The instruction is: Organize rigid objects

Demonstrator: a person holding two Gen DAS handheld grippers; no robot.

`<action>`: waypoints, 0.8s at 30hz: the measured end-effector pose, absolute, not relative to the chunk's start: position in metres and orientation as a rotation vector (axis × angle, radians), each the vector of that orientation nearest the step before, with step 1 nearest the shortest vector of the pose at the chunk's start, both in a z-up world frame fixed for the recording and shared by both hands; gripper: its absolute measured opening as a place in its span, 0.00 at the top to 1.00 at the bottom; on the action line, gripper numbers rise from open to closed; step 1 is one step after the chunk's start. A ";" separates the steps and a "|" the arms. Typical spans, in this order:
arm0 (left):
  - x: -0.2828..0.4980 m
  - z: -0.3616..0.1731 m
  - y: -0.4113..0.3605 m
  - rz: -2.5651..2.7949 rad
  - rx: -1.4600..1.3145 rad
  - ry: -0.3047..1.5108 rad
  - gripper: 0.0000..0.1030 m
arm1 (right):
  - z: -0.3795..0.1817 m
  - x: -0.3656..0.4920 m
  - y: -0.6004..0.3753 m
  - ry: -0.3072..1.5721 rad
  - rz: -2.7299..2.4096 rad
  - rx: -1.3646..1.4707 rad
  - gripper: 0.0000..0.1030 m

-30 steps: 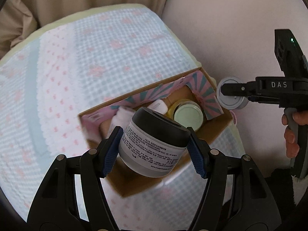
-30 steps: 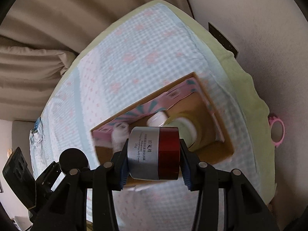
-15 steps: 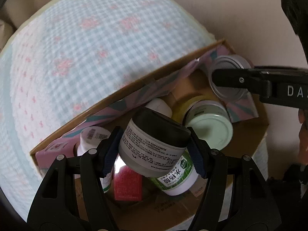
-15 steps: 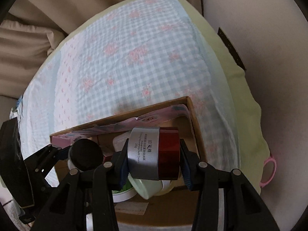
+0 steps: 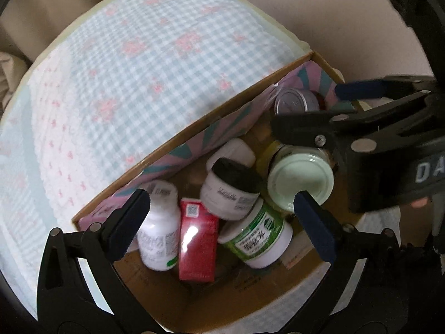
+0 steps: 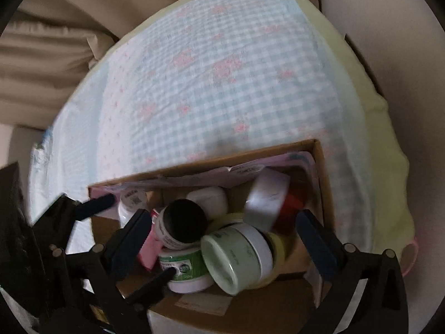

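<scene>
Now the left gripper is held over the cardboard box, pointing down, and its jaws have just been opened wide, with nothing pinched between them. The black-lidded jar is seen below it, lying tilted on top of a green jar, so it was probably let go there to be kept with the others. The right gripper is spread wide too, its jaws also just opened, and nothing is squeezed by it. The silver and red jar lies loose on its side near the far right corner of the box. Around these, a white bottle, a red packet and a jar with a pale green lid are packed close, some leaning on each other. The box seems to be used as the one place where all the hard things are gathered. It is set on a soft blue checked cloth with pink flowers. Beige curtains are seen behind, and a pale wall at the side.
</scene>
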State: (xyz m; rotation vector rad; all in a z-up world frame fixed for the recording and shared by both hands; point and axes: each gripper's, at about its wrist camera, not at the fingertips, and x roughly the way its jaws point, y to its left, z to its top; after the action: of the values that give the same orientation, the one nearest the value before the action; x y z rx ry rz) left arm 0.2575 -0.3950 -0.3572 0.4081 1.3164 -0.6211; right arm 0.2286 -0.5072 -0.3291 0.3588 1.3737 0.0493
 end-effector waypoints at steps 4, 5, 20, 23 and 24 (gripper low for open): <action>0.252 -0.348 -0.378 -0.600 0.385 1.324 0.00 | -0.318 0.221 -0.501 1.346 0.030 0.306 0.00; 0.250 -0.346 -0.372 -0.594 0.374 1.326 0.00 | -0.317 0.219 -0.502 1.344 0.028 0.315 0.00; 0.227 -0.269 -0.316 -0.553 0.266 1.212 0.00 | -0.265 0.192 -0.479 1.297 -0.009 0.281 0.00; 0.221 -0.234 -0.289 -0.531 0.246 1.166 0.00 | -0.238 0.186 -0.467 1.270 -0.011 0.290 0.00; 0.218 -0.222 -0.279 -0.523 0.239 1.155 0.00 | -0.222 0.184 -0.459 1.253 -0.013 0.280 0.00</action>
State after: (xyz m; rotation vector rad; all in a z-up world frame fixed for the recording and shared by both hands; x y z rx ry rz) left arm 0.2184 -0.2791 -0.2220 0.2394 1.1553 -0.5231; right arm 0.1835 -0.4591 -0.2221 0.2801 1.2527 -0.0130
